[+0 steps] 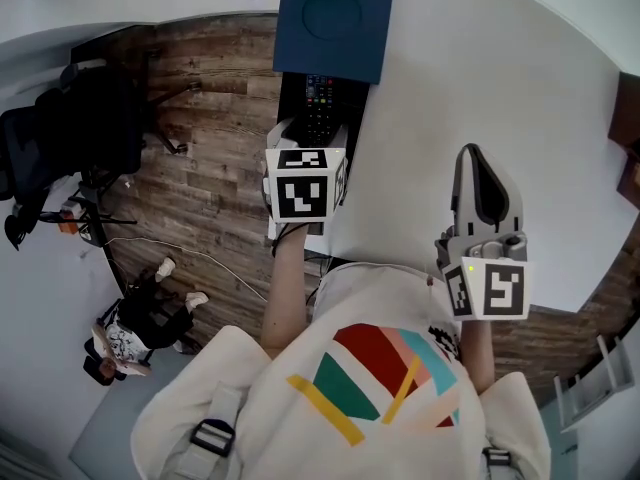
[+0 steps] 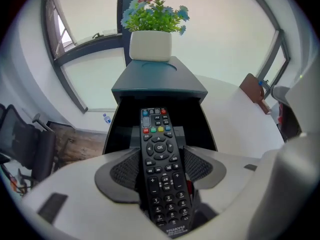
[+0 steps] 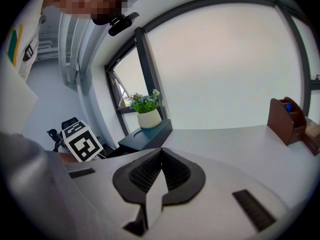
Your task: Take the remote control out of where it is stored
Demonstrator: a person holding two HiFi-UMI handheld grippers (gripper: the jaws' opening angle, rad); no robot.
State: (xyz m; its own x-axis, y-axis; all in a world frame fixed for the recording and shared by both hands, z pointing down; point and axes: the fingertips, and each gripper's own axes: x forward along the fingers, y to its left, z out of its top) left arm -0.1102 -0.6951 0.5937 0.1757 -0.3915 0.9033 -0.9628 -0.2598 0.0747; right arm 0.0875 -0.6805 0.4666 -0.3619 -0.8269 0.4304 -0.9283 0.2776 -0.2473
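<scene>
A black remote control (image 2: 160, 169) with coloured buttons lies lengthwise between my left gripper's (image 2: 161, 170) ribbed pads, which close against its two sides. Its far end points into the open black drawer (image 2: 200, 129) of a dark blue cabinet (image 2: 160, 79). In the head view the remote control (image 1: 320, 103) sits over the drawer (image 1: 290, 98), with the left gripper (image 1: 315, 133) at its near end. My right gripper (image 1: 480, 173) rests over the white table (image 1: 480, 68), apart from the drawer. Its pads (image 3: 145, 171) meet with nothing between them.
A white pot with a green plant (image 2: 150, 44) stands on the cabinet top. A brown wooden box (image 3: 286, 119) sits at the table's far right. A black office chair (image 1: 70, 138) stands on the wood floor to the left. A water bottle (image 2: 106, 118) lies on the sill.
</scene>
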